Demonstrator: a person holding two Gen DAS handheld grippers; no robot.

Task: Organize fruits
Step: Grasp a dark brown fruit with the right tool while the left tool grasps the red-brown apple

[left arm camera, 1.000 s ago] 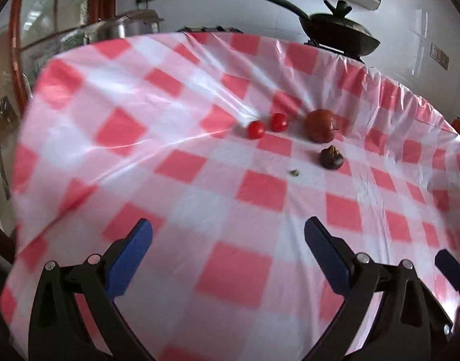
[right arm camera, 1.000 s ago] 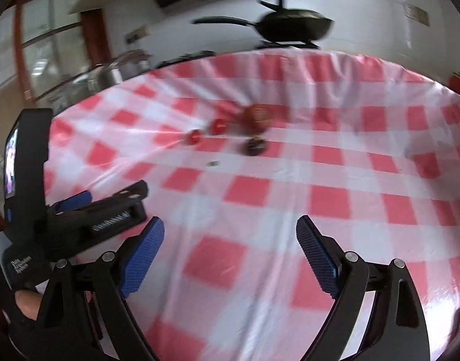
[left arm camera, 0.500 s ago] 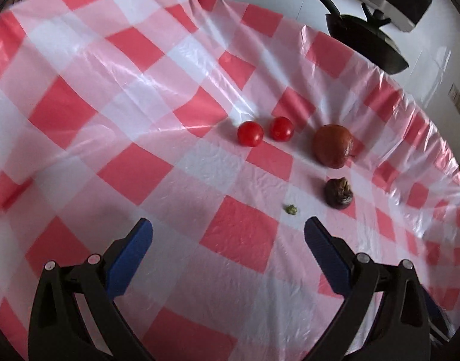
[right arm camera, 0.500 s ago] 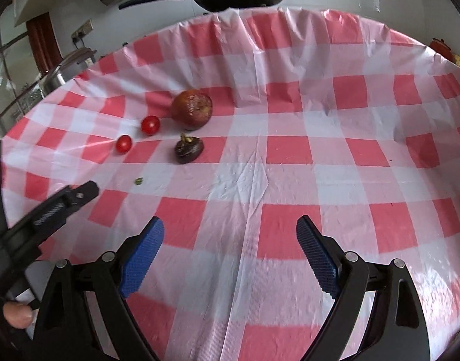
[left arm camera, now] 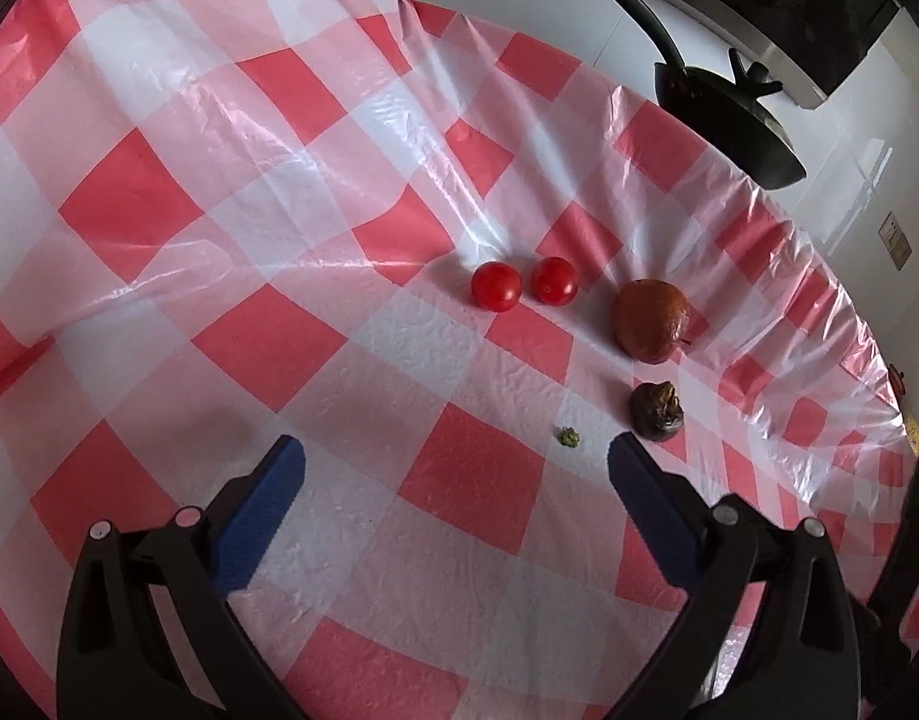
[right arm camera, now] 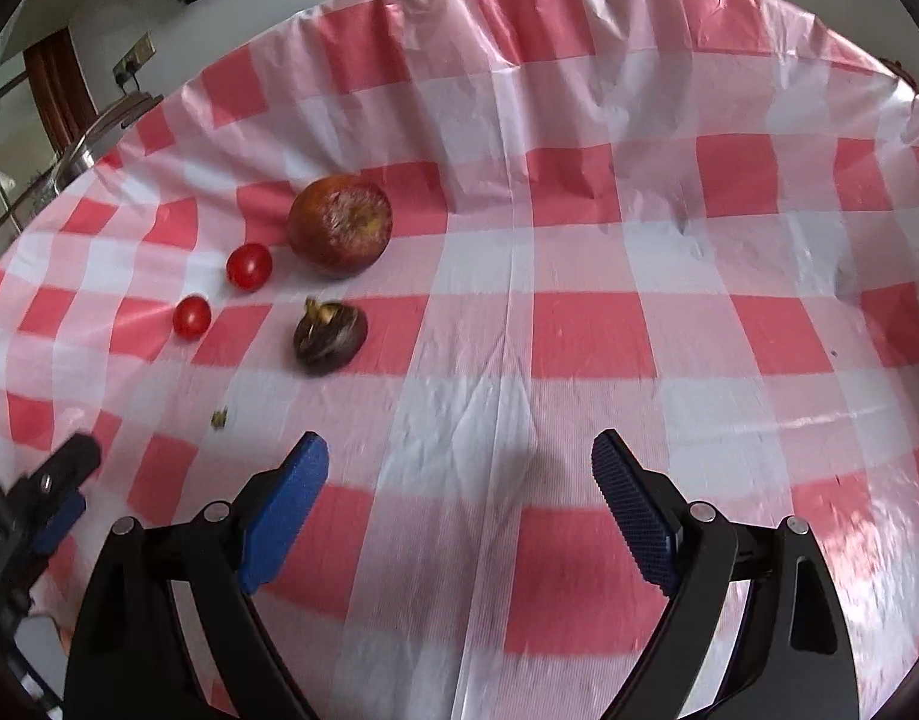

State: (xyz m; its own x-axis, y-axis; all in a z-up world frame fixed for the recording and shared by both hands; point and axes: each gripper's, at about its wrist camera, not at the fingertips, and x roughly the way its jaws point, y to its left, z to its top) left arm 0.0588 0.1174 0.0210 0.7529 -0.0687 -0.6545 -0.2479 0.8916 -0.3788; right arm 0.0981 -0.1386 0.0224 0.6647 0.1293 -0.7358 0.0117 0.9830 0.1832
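Two small red tomatoes [left arm camera: 496,294] [left arm camera: 554,289] lie side by side on the red-and-white checked tablecloth [left arm camera: 279,336]. A brownish-red apple [left arm camera: 651,329] lies to their right, and a dark wrinkled mangosteen [left arm camera: 657,411] lies in front of it. The right wrist view shows the tomatoes [right arm camera: 191,317] [right arm camera: 249,266], the apple [right arm camera: 340,231] and the mangosteen [right arm camera: 330,336] at left. My left gripper [left arm camera: 456,456] is open and empty, just short of the mangosteen. My right gripper [right arm camera: 459,450] is open and empty, right of the fruit.
A small green scrap [left arm camera: 568,436] lies on the cloth near the mangosteen. A black wok with lid [left arm camera: 729,114] stands beyond the table's far edge. A metal pot lid [right arm camera: 99,132] shows at far left. The left gripper's tip [right arm camera: 57,480] shows low left.
Both grippers have moved forward and tilted down toward the table, so the fruits are nearer and larger. Both stay open. The fruits have not moved.
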